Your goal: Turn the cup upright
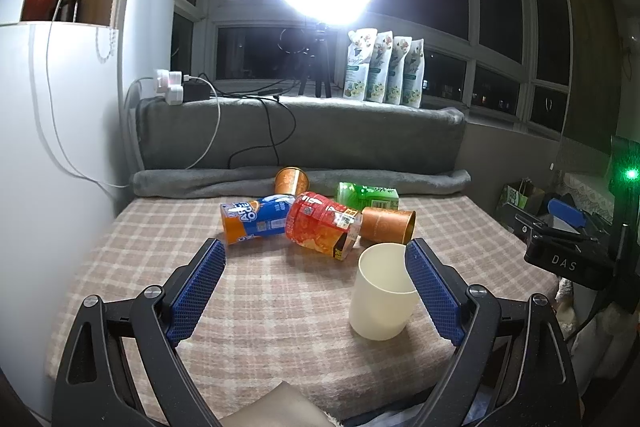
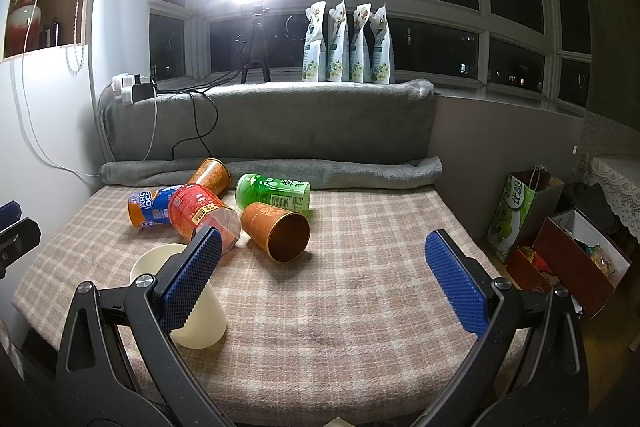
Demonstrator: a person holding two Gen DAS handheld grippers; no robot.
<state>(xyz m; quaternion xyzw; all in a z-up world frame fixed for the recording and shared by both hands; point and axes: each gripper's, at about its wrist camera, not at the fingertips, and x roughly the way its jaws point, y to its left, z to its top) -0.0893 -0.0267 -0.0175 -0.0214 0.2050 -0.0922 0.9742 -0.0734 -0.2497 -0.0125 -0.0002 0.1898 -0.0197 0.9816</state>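
Note:
A cream cup (image 1: 382,293) stands upright, mouth up, on the checked cloth (image 1: 280,291). It sits just inside the right finger of my left gripper (image 1: 316,259), which is open and empty. In the right wrist view the cup (image 2: 200,319) is at the lower left, partly hidden behind the left finger of my right gripper (image 2: 324,251), which is open and empty. An orange paper cup (image 2: 278,229) lies on its side, mouth toward me; it also shows in the left wrist view (image 1: 386,225).
Behind the cups lie a red-orange bottle (image 1: 320,223), a blue-orange bottle (image 1: 252,219), a green bottle (image 1: 366,195) and another orange cup (image 1: 292,181). A grey blanket roll (image 1: 300,181) bounds the back. Boxes and a bag (image 2: 516,215) stand right of the table.

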